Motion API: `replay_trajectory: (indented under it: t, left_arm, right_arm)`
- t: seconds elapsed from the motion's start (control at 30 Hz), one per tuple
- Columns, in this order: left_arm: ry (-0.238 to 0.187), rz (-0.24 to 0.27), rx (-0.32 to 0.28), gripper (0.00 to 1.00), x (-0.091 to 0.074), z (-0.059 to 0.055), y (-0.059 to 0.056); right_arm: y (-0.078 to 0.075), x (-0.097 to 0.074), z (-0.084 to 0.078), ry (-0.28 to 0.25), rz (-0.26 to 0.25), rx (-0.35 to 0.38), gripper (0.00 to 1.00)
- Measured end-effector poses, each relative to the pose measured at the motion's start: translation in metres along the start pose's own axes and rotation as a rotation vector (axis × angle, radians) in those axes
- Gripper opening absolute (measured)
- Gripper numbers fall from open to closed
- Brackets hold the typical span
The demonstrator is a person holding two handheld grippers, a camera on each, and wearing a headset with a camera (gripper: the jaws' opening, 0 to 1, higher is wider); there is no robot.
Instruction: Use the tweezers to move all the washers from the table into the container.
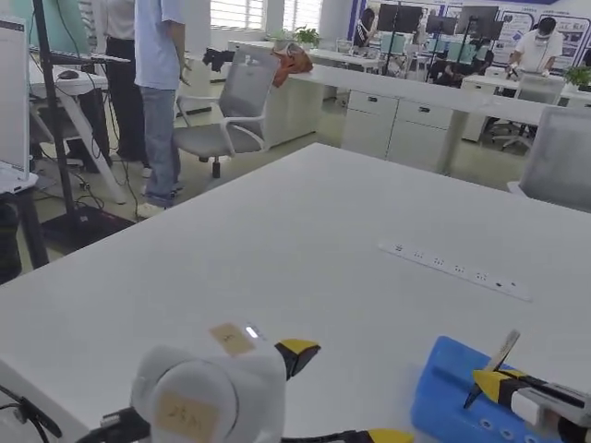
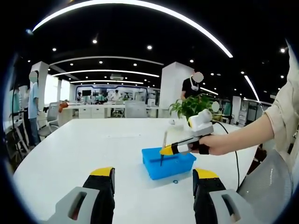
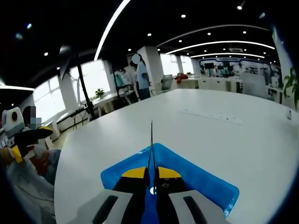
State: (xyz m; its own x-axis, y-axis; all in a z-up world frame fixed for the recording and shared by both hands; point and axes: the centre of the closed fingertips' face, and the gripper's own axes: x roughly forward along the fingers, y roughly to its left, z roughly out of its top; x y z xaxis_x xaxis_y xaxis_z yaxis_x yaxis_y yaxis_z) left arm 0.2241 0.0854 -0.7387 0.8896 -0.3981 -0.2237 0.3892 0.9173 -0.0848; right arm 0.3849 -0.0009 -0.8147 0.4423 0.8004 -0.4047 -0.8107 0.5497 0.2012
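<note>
A blue container (image 1: 452, 392) sits on the white table (image 1: 277, 249) at the near right. My right gripper (image 1: 494, 383) hovers over it, shut on thin metal tweezers (image 1: 504, 353). In the right gripper view the tweezers (image 3: 151, 137) stick straight out from the shut gripper (image 3: 150, 171) above the blue container (image 3: 196, 179). My left gripper (image 2: 154, 179) is open and holds nothing, well short of the container (image 2: 168, 163). In that view the right gripper (image 2: 180, 148) holds the tweezers (image 2: 163, 145) tip-down over the container. One small washer (image 2: 175, 181) lies on the table just in front of it.
A white power strip (image 1: 457, 269) lies flat on the table beyond the container. Office chairs (image 1: 231, 111) and a standing person (image 1: 159, 92) are past the table's far left edge. A potted plant (image 2: 191, 106) stands at the table's far end in the left gripper view.
</note>
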Motion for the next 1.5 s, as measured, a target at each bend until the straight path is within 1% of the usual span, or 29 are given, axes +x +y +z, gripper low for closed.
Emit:
replay_trajectory:
  t: [0.17, 0.37, 0.5, 0.57, 0.7, 0.77, 0.83, 0.97, 1.03, 1.23, 1.33, 1.4, 1.5]
  left_arm:
    - [0.004, 0.0, 0.0, 0.68, 0.0, -0.001, 0.0]
    - [0.003, -0.001, -0.001, 0.68, 0.0, -0.001, 0.0]
    - [0.001, -0.001, -0.002, 0.68, 0.0, 0.0, 0.0]
    - [-0.006, -0.002, -0.006, 0.68, 0.0, 0.001, 0.0]
    - [-0.006, 0.0, -0.008, 0.68, 0.0, 0.001, 0.0]
    - [-0.005, 0.0, -0.005, 0.68, 0.0, 0.001, 0.0]
    - [-0.006, 0.0, -0.005, 0.68, 0.0, 0.001, 0.0]
    - [-0.008, 0.002, -0.008, 0.68, -0.001, 0.001, 0.001]
    - [-0.007, 0.002, -0.007, 0.68, 0.0, 0.001, 0.0]
    - [-0.005, -0.004, -0.002, 0.68, 0.0, 0.001, -0.001]
    - [-0.006, -0.004, -0.003, 0.68, 0.0, 0.001, -0.001]
    - [-0.007, -0.004, -0.002, 0.68, 0.0, 0.001, -0.001]
    - [-0.006, -0.005, 0.0, 0.68, 0.0, 0.001, -0.001]
  right_arm:
    - [0.003, 0.003, -0.002, 0.011, 0.009, -0.005, 0.03]
    - [0.004, 0.004, -0.005, 0.028, 0.008, -0.021, 0.03]
    - [-0.002, 0.004, -0.006, 0.031, 0.005, -0.023, 0.03]
    - [-0.006, 0.004, -0.007, 0.034, 0.002, -0.034, 0.03]
    - [-0.011, 0.004, -0.008, 0.037, -0.001, -0.046, 0.04]
    - [-0.015, 0.004, -0.007, 0.028, -0.005, -0.041, 0.04]
    - [-0.014, 0.002, -0.002, 0.004, -0.001, -0.034, 0.04]
    - [-0.004, -0.005, 0.009, -0.044, 0.021, -0.04, 0.04]
    - [0.006, -0.01, 0.013, -0.069, 0.039, -0.047, 0.04]
    - [0.026, -0.029, 0.027, -0.145, 0.08, -0.046, 0.04]
    - [0.041, -0.038, 0.027, -0.159, 0.104, -0.062, 0.04]
    - [0.045, -0.04, 0.024, -0.156, 0.118, -0.067, 0.04]
    - [0.05, -0.044, 0.014, -0.153, 0.139, -0.047, 0.04]
